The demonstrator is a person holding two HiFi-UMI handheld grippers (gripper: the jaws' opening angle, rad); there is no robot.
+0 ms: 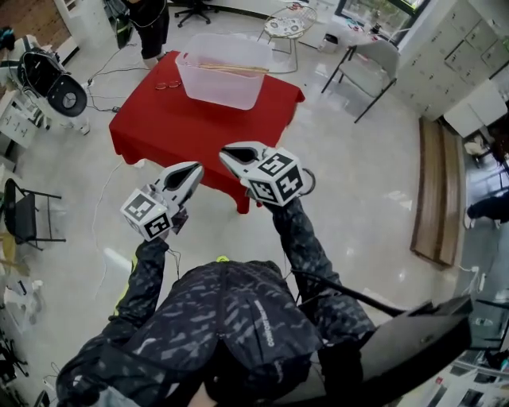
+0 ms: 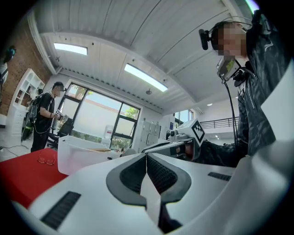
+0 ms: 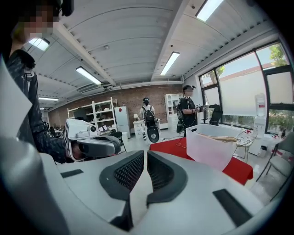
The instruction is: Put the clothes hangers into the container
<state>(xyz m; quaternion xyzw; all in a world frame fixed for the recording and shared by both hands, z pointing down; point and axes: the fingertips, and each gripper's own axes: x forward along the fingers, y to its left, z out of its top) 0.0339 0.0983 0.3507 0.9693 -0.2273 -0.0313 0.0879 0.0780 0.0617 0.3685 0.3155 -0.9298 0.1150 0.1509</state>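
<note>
A translucent plastic container (image 1: 223, 70) stands on a red-clothed table (image 1: 175, 119) ahead of me, with wooden clothes hangers (image 1: 235, 68) lying inside it. The container (image 2: 80, 156) (image 3: 216, 149) and its hangers (image 3: 225, 137) also show in both gripper views. My left gripper (image 1: 193, 171) (image 2: 146, 158) and right gripper (image 1: 227, 153) (image 3: 145, 156) are held side by side in the air, short of the table's near edge. On both, the pads meet with nothing between them. No hanger is in either gripper.
A pair of glasses (image 1: 167, 83) lies on the red cloth left of the container. A person (image 1: 147, 24) stands behind the table. A white chair (image 1: 374, 63) and a round wire table (image 1: 288, 24) are at the back right, a wooden bench (image 1: 436, 191) at the right and a black chair (image 1: 24, 215) at the left.
</note>
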